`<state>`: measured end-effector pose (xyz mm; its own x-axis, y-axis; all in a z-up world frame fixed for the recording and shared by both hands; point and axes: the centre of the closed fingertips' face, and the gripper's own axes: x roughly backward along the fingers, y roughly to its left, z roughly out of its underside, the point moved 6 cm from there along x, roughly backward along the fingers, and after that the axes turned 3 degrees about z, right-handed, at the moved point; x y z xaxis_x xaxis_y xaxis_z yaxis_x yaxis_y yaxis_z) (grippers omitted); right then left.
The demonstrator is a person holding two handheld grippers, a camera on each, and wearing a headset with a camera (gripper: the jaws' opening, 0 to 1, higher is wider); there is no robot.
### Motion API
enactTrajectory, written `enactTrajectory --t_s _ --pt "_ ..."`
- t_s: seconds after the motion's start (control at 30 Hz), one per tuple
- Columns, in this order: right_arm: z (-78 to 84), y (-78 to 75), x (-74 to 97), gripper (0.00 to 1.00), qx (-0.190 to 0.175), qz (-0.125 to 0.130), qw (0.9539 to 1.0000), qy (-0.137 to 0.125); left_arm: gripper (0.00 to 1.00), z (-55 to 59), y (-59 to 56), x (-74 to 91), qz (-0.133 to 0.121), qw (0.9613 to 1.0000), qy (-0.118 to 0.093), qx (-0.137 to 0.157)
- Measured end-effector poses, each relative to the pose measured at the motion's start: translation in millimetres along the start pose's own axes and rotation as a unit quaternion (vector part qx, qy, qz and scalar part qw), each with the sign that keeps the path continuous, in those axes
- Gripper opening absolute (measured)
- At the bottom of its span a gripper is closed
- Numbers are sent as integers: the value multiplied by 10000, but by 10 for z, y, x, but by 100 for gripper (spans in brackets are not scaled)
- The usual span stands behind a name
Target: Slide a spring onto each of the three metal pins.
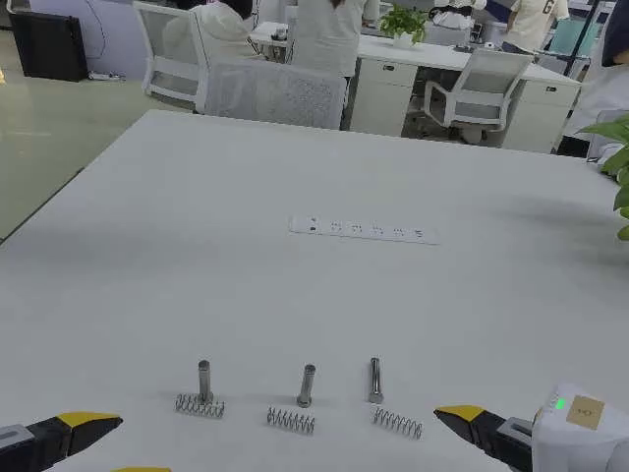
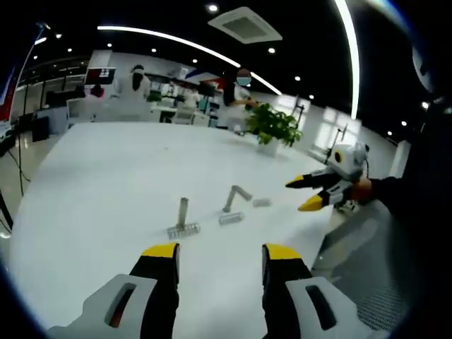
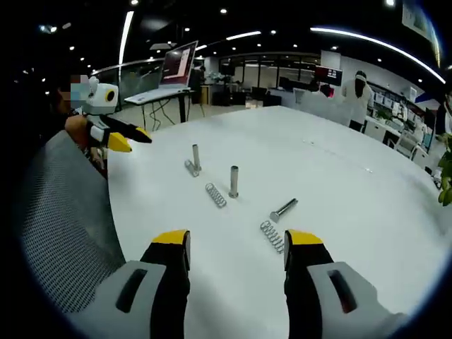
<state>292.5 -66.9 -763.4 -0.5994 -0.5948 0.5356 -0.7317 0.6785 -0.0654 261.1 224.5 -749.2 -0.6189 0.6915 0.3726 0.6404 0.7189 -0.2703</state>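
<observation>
White and matte, the table (image 1: 295, 177) ran back to a row of desks and mesh chairs where people sat. In the head view, three metal pins stood in a row ahead of and between the two tongs: the left pin (image 1: 204, 382), the middle pin (image 1: 307, 384) and the right pin (image 1: 375, 380). Each was a shiny cylinder. A bare coil spring lay flat on the tongs' side of each pin. The left spring (image 1: 200, 405) touched its pin's foot, while the middle spring (image 1: 291, 421) and the right spring (image 1: 397, 423) lay just beside theirs. No spring was on a pin. Well beyond them lay a white power strip (image 1: 362, 230).

The left tongs (image 1: 128, 447) sat just outside the left pin, and the right tongs (image 1: 462, 418) just outside the right spring. Both had black jaws with yellow tips.

The right gripper view showed the right tongs (image 3: 236, 240) spread and holding nothing. From there the nearest pin appeared to lie on its side, which the head view did not make plain. The left tongs sat across the row from them.

The left gripper view showed the left tongs (image 2: 222, 251) also spread and empty, and a leafy plant (image 2: 272, 126) far across the table.
</observation>
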Motion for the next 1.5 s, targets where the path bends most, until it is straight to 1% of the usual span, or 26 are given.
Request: enactTrajectory --t_s 0.3,0.63,0.9,1.5 --pt "3 5 -3 51 21 -14 10000 28 41 -10 3 6 -10 10000 -48 16" --pt "1 -7 6 51 6 18 10000 -2 40 -2 -10 0 17 10000 8 -19" --pt "12 2 -5 51 10 -17 10000 10 40 3 -8 2 10 10000 11 -13" --pt "29 14 -22 50 5 -82 10000 52 40 24 -10 -16 39 9999 96 -16"
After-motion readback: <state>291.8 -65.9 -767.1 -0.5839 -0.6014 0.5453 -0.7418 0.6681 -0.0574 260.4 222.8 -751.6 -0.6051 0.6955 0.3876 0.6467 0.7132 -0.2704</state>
